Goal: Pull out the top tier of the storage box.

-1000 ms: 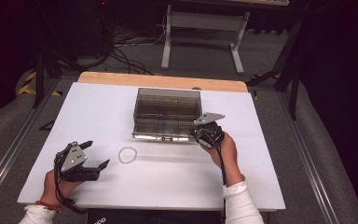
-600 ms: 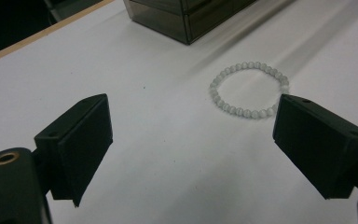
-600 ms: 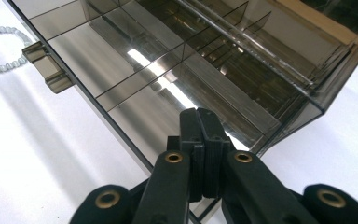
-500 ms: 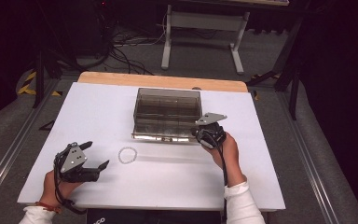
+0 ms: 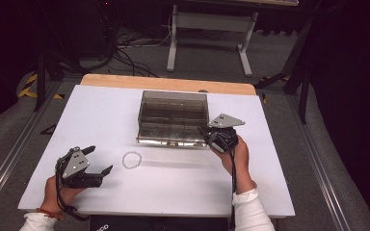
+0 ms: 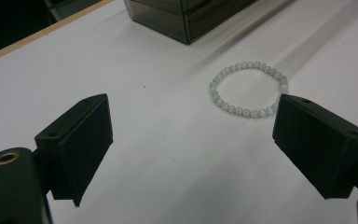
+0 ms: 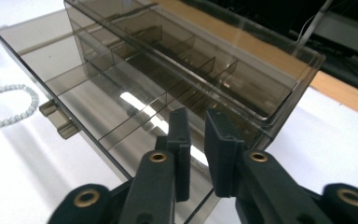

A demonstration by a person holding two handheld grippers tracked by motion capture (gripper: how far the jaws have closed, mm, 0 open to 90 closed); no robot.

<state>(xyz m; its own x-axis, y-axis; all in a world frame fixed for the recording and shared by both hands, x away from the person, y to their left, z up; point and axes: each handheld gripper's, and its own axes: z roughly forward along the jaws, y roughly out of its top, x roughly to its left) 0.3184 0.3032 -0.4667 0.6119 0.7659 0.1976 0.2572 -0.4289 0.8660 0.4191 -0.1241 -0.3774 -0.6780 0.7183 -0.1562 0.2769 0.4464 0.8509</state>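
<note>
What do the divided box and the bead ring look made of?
The smoky brown see-through compartment box looks like rigid glossy plastic, possibly acrylic: light glares off its thin flat walls and the dividers show through. The pale round-bead bracelet seems milky glass or stone, perhaps plastic; the beads are faintly translucent with a soft sheen.

no text, label or number legible

White table (image 5: 101, 110), smoky compartment box (image 5: 173, 115), bead bracelet (image 5: 131, 160) beside it

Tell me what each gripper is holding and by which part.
Nothing. The left gripper is open short of the bracelet. The right gripper, jaws just opening, hangs over the box.
</note>
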